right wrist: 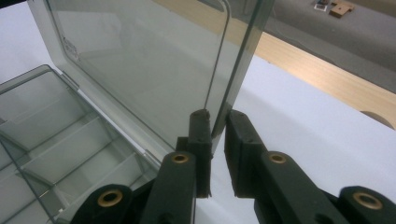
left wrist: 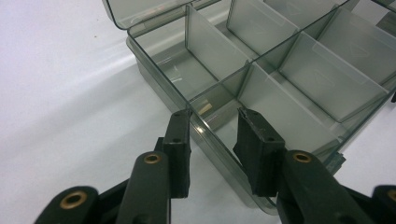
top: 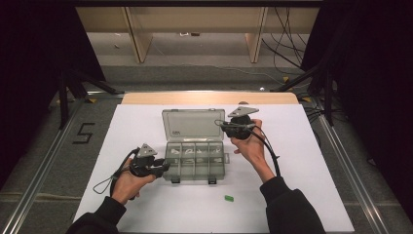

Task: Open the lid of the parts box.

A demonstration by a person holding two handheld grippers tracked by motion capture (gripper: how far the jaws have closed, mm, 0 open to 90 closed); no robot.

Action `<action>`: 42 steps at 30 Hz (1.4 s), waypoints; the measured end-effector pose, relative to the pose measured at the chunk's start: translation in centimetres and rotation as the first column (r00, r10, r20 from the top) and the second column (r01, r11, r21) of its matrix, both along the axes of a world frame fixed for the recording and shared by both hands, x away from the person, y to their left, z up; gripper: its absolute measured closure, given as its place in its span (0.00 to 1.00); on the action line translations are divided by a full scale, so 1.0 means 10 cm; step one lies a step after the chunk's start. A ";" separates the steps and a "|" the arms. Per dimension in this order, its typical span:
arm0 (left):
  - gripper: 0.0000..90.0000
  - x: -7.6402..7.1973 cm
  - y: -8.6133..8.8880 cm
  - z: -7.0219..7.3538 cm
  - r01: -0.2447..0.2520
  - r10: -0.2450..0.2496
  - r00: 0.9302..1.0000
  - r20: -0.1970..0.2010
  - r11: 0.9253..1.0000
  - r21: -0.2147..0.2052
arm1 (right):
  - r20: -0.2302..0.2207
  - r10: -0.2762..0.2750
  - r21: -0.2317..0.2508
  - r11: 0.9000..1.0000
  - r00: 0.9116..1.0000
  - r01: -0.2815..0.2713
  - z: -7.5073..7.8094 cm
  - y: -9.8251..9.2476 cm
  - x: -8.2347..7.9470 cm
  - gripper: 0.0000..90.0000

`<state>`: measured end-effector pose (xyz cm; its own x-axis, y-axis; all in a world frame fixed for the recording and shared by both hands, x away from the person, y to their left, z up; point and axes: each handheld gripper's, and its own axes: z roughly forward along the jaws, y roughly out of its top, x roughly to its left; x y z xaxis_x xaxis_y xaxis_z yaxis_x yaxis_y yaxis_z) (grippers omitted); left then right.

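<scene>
One clear compartment box [top: 195, 161] lies mid-counter [top: 311, 195] with bare white room all around, its one lid [top: 193, 124] standing open, clamped at its right edge by the right claw [right wrist: 217, 116], while the left claw [left wrist: 214, 114], jaws apart, straddles the box's left front wall.

Too small to identify from the high view: pale bits in the compartments of the organiser box [top: 195, 157], likewise the green scrap [top: 229, 198] on the bench [top: 302, 185]. Cut off by the frame in the right gripper view: upper part of the raised lid [right wrist: 140, 60]. Cropped at the bottom edge: both forearms.
</scene>
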<state>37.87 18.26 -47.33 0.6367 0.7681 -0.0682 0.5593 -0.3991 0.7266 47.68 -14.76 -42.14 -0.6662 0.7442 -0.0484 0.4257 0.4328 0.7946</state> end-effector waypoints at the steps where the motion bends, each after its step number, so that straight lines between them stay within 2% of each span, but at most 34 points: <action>1: 0.73 0.00 0.00 0.00 0.001 -0.001 1.000 0.003 1.000 0.000 | 0.002 -0.007 0.003 1.000 1.000 0.007 0.00 0.01 0.01 0.90; 3: 0.72 0.00 0.00 0.00 0.002 -0.002 1.000 0.002 1.000 0.001 | -0.021 -0.012 0.005 1.000 1.000 0.012 0.01 0.01 0.03 0.90; 7: 0.72 0.00 0.00 0.00 0.002 -0.002 1.000 0.001 1.000 0.002 | -0.023 -0.012 -0.019 1.000 1.000 0.011 0.02 0.02 0.07 0.90; 10: 0.72 0.00 0.00 0.00 0.004 -0.004 1.000 -0.003 1.000 0.002 | -0.040 -0.016 -0.011 1.000 0.999 0.016 0.02 0.02 0.09 0.90; 14: 0.72 0.00 0.00 0.00 0.002 -0.002 1.000 0.003 1.000 -0.002 | -0.038 -0.018 -0.023 1.000 0.999 0.017 0.02 0.03 0.11 0.89; 16: 0.72 0.00 0.00 0.00 0.006 -0.006 1.000 -0.002 1.000 0.003 | -0.061 -0.024 -0.017 1.000 0.998 0.023 0.03 0.03 0.12 0.89; 18: 0.72 0.00 0.00 0.00 0.003 -0.003 1.000 0.007 1.000 -0.002 | -0.048 -0.021 -0.027 0.999 0.999 0.020 0.02 0.04 0.14 0.89; 19: 0.72 0.00 0.00 0.00 0.004 -0.004 1.000 -0.002 1.000 -0.002 | -0.064 -0.033 -0.029 0.999 0.997 0.031 0.03 0.05 0.13 0.89; 20: 0.72 0.01 0.00 0.00 0.014 -0.014 1.000 0.006 1.000 0.010 | -0.060 -0.029 -0.031 0.999 0.998 0.027 0.03 0.05 0.14 0.89; 22: 0.72 0.00 0.00 0.00 0.009 -0.009 1.000 0.001 1.000 0.006 | -0.050 -0.018 -0.038 0.999 0.999 0.016 0.03 0.04 0.16 0.89; 25: 0.72 0.01 0.01 0.00 0.014 -0.014 1.000 0.008 1.000 0.011 | -0.059 -0.034 -0.047 0.998 0.998 0.031 0.03 0.06 0.16 0.89; 26: 0.72 0.00 0.00 0.00 0.005 -0.005 1.000 -0.002 1.000 0.000 | -0.060 -0.039 -0.048 0.998 0.997 0.036 0.03 0.07 0.16 0.88; 27: 0.72 0.00 0.00 0.00 0.001 -0.001 1.000 0.005 1.000 -0.002 | -0.059 -0.036 -0.049 0.998 0.998 0.033 0.03 0.06 0.16 0.88; 28: 0.72 0.01 0.01 0.00 0.013 -0.013 1.000 0.004 1.000 0.005 | -0.058 -0.033 -0.053 0.998 0.998 0.030 0.03 0.06 0.17 0.88; 35: 0.72 0.02 0.01 0.00 0.009 -0.009 1.000 0.005 1.000 0.004 | -0.052 -0.048 -0.047 0.998 0.998 0.045 0.02 0.07 0.18 0.88; 37: 0.72 0.02 0.01 0.00 0.007 -0.008 1.000 0.005 1.000 0.003 | -0.068 -0.039 -0.059 0.998 0.997 0.035 0.03 0.06 0.18 0.88; 39: 0.72 0.01 0.00 0.00 0.007 -0.007 1.000 0.004 1.000 0.006 | -0.054 -0.036 -0.050 0.998 0.998 0.033 0.02 0.06 0.19 0.88; 40: 0.72 0.01 0.00 0.00 0.008 -0.008 1.000 0.008 1.000 0.005 | -0.079 -0.044 -0.042 0.998 0.996 0.040 0.02 0.06 0.19 0.88; 42: 0.72 0.01 0.00 -0.01 0.007 -0.007 1.000 0.013 1.000 0.001 | -0.073 -0.044 -0.045 0.998 0.996 0.041 0.02 0.05 0.19 0.88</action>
